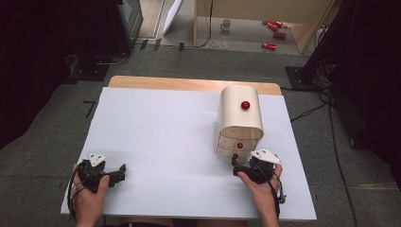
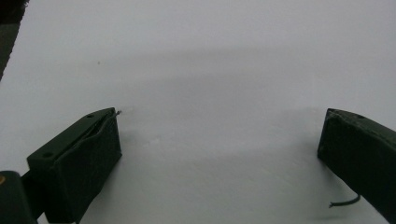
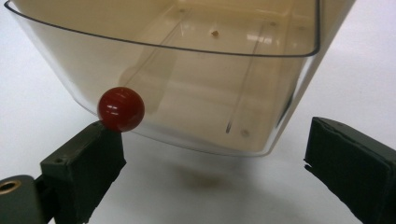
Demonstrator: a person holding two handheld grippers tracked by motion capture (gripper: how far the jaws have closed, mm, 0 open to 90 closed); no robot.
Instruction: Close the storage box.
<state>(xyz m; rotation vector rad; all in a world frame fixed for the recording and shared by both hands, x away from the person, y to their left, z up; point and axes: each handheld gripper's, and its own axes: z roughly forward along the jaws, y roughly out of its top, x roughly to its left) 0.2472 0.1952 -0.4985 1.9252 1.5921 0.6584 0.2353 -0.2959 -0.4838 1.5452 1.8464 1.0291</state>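
Note:
A small beige drawer cabinet (image 1: 239, 118) with red ball knobs stands on the white table (image 1: 156, 137), right of centre. Its bottom drawer (image 3: 196, 79), clear and tinted, is pulled out towards my right gripper and looks empty apart from a tiny speck. The drawer's red knob (image 3: 121, 108) sits just above the tip of the left jaw. My right gripper (image 3: 215, 140) is open, jaws wide apart below the drawer front, holding nothing. In the high view my right gripper (image 1: 238, 166) is right in front of the cabinet. My left gripper (image 1: 120, 172) (image 2: 219, 126) rests open over bare table at the near left.
The table's wooden far edge (image 1: 189, 84) shows behind the white sheet. On the floor beyond lie red cans (image 1: 274, 28) and a mug (image 1: 226, 24) under a wooden frame. Cables (image 1: 307, 112) run on the floor to the right.

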